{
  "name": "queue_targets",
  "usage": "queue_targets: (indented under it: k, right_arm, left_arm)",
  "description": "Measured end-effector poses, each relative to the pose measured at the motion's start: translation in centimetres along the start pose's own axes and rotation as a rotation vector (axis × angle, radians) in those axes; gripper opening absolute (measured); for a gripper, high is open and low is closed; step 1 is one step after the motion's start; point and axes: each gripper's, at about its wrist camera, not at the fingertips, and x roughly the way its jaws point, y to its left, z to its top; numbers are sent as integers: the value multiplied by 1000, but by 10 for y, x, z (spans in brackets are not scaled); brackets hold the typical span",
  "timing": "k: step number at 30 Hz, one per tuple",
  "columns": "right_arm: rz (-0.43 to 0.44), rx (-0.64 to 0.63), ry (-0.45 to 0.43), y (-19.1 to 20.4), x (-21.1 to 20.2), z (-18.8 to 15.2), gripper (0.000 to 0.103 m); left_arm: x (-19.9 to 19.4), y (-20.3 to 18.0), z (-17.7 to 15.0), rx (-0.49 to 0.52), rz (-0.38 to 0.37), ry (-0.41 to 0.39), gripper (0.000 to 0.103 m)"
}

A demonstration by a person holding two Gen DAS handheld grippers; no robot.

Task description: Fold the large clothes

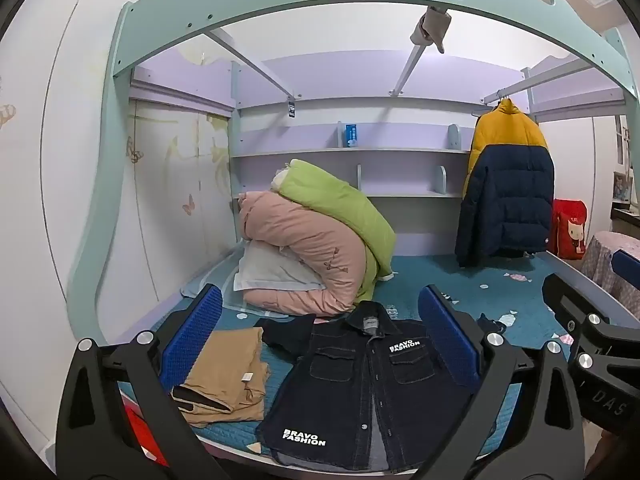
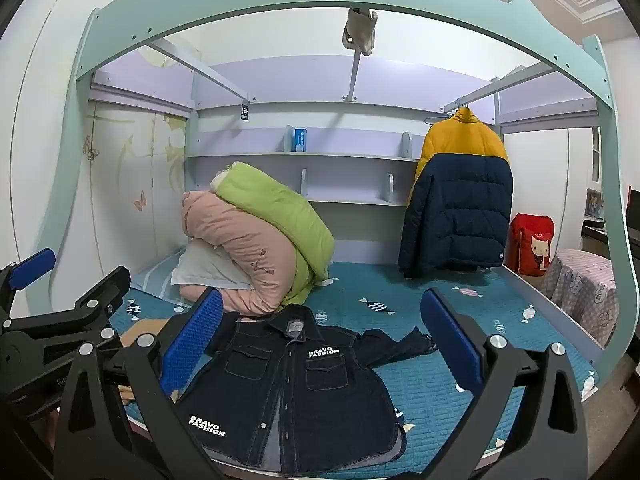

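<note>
A dark denim jacket (image 1: 360, 380) with white "BRAVO FASHION" lettering lies face up and spread out on the blue bed cover (image 1: 432, 276), collar away from me. It also shows in the right wrist view (image 2: 296, 392), with one sleeve stretched out to the right (image 2: 400, 344). My left gripper (image 1: 320, 332) is open and empty, held above the jacket's near part. My right gripper (image 2: 324, 336) is open and empty, also above the jacket. Each gripper's black frame shows at the edge of the other's view.
Folded tan trousers (image 1: 224, 380) lie left of the jacket. Rolled pink and green quilts (image 1: 320, 240) sit on a pillow at the back left. A yellow and navy puffer coat (image 1: 508, 184) hangs at the right. A red bag (image 1: 568, 228) stands beyond it. Shelves line the back wall.
</note>
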Motion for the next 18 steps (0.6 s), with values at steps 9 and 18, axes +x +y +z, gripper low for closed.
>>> queue_targets:
  k: [9,18]
  right_arm:
    - [-1,0,2,0,0,0,96]
    - [-2,-3,0,0,0,0,96]
  left_arm:
    - [1,-1,7,3,4,1,98]
    - [0,2,5,-1,4,-4,98]
